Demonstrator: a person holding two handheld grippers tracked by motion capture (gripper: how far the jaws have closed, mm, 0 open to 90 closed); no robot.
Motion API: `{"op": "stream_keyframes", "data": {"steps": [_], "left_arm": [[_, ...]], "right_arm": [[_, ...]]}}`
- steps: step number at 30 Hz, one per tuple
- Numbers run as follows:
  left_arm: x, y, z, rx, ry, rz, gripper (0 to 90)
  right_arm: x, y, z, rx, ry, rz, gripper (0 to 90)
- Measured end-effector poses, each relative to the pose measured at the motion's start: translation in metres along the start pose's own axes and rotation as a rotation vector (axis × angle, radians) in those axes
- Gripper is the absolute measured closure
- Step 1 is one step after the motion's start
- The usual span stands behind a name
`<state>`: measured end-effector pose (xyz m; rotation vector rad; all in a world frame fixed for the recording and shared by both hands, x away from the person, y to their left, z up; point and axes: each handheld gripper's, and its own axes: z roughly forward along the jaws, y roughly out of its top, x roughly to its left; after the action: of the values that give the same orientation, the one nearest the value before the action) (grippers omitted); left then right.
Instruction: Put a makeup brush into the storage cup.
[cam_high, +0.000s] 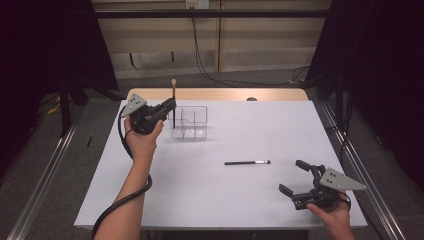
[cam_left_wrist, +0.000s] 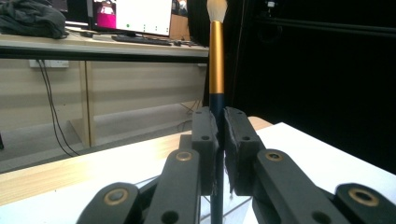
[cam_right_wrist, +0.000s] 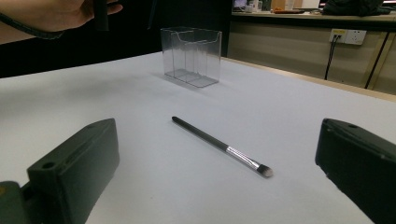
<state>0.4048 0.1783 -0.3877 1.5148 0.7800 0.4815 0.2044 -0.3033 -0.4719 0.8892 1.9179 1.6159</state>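
Note:
My left gripper (cam_high: 171, 104) is shut on a makeup brush (cam_high: 173, 92) with a dark handle, a gold ferrule and pale bristles, held upright with the bristles on top. In the left gripper view the brush (cam_left_wrist: 215, 65) rises from between the pressed pads. Its lower end hangs at the left end of a clear plastic organizer (cam_high: 190, 123) with several compartments. A second, thin black brush (cam_high: 247, 162) with a silver ferrule lies flat on the white table. My right gripper (cam_high: 295, 177) stands open near the front right edge, with that brush (cam_right_wrist: 219, 145) on the table ahead of its jaws.
The white tabletop (cam_high: 250, 135) ends in a wooden strip (cam_high: 215, 94) at the back. The clear organizer (cam_right_wrist: 191, 56) stands beyond the flat brush in the right gripper view. Dark curtains and metal rails flank the table; cables hang on the back wall.

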Motion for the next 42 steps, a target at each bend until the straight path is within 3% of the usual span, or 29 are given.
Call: {"op": "stream_keyframes", "data": {"steps": [20, 30, 42], "left_arm": [[0.006, 0.013, 0.014, 0.0, 0.015, 0.038, 83.6], [0.01, 0.01, 0.022, -0.014, 0.03, 0.013, 83.6], [0.016, 0.01, 0.028, -0.015, 0.041, 0.016, 83.6]], "right_arm": [[-0.001, 0.0, -0.001, 0.0, -0.004, 0.002, 0.0], [-0.001, 0.0, -0.001, -0.002, -0.004, 0.004, 0.0], [-0.001, -0.001, -0.001, 0.0, -0.003, 0.007, 0.0]]}}
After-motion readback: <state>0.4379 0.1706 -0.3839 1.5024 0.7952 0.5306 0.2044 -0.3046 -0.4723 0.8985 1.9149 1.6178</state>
